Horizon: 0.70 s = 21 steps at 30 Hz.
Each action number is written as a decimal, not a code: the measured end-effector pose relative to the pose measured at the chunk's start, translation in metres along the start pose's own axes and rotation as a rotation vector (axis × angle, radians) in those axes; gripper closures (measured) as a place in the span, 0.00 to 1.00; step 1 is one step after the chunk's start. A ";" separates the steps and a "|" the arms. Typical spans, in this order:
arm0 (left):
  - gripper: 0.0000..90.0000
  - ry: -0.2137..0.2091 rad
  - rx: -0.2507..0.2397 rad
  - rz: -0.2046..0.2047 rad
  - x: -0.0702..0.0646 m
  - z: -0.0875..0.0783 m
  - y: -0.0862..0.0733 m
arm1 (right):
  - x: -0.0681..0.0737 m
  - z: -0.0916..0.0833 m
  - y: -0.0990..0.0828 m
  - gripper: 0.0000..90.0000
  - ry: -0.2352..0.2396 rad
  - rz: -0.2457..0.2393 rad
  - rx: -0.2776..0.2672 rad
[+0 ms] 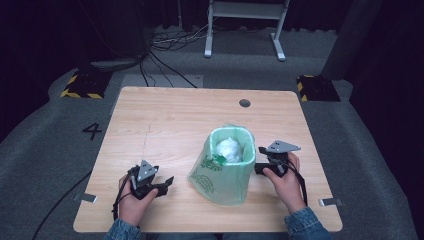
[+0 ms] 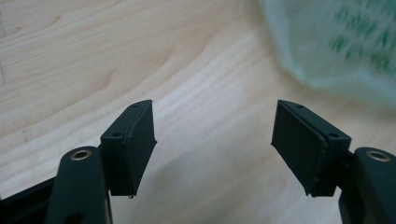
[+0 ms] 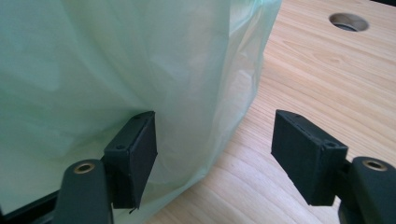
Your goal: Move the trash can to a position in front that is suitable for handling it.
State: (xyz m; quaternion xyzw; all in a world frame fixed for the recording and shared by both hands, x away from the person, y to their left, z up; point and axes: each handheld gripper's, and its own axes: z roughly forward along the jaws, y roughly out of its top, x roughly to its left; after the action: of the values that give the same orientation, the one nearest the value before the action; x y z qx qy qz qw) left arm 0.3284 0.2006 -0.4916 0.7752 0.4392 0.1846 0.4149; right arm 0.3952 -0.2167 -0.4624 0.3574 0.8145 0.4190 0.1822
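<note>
A small bin lined with a pale green plastic bag (image 1: 225, 172) stands on the wooden table (image 1: 165, 120), right of centre. Crumpled white paper (image 1: 230, 149) lies inside it. My left gripper (image 1: 165, 184) rests near the front left, pointing at the bag, open with bare wood between its fingers. In the left gripper view the left gripper (image 2: 215, 135) has the bag (image 2: 345, 42) blurred at the upper right, apart from it. My right gripper (image 1: 259, 160) is close beside the bin's right side. In the right gripper view the right gripper (image 3: 215, 140) is open, with the bag (image 3: 116, 60) just past its left jaw.
A round cable hole (image 1: 244, 103) sits in the table near the far edge, and it appears as the hole (image 3: 348, 21) in the right gripper view. Metal clips (image 1: 89, 198) mark the front corners. A white frame (image 1: 245, 25) and cables lie on the floor beyond.
</note>
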 end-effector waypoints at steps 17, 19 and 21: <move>0.57 -0.063 -0.030 0.083 -0.042 0.057 0.057 | 0.024 0.018 0.007 0.45 0.029 -0.019 0.002; 0.63 -0.067 -0.018 0.105 -0.047 0.052 0.056 | 0.028 0.017 0.006 0.46 0.016 -0.026 0.004; 0.65 -0.059 -0.011 0.140 -0.052 0.046 0.054 | 0.034 0.013 0.005 0.49 0.000 -0.044 0.009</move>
State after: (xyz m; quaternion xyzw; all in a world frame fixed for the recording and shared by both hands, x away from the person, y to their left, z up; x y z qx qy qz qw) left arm 0.3584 0.1203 -0.4713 0.8069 0.3704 0.1923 0.4179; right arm 0.3816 -0.1826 -0.4656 0.3403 0.8240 0.4112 0.1899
